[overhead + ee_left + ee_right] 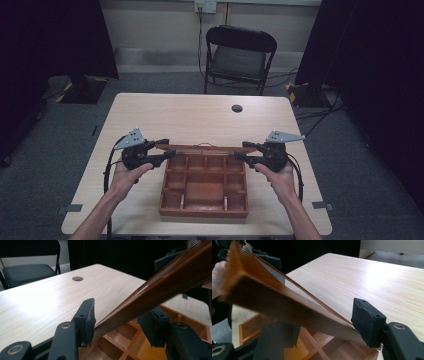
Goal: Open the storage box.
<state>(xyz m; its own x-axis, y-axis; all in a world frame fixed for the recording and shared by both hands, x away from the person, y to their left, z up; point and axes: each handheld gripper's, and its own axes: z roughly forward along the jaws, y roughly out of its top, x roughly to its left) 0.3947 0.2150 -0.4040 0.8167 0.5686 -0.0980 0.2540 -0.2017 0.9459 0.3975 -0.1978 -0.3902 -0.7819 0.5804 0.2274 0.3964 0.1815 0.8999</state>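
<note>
A pale wooden bench [150, 190] is seen carrying a brown wooden compartment box [204, 192], which lies near the person's edge, midway between the two hands. Its hinged lid [205, 147] is held raised over the far side of the box, tilted rather than flat, with one end taken by each tool. The left tool [169, 151] is closed on the lid's left end: in the left gripper view one pad is pressed against the lid's edge [160, 290], though the other pad's contact cannot be fully made out. The right tool [241, 152] is clamped on the right end, the board [287, 307] being pinched between both pads in the right gripper view. The step in hand is judged to be swinging the lid on its hinge; it is best done with both ends moved together at one pace, so that the lid is not twisted, and with the grips kept firm near the corners. The dividers below should be cleared by the lower jaws. Farther off, a cable hole [237, 108] is set in the bench and a black folding chair [239, 57] stands beyond it; neither is in the way.
</note>
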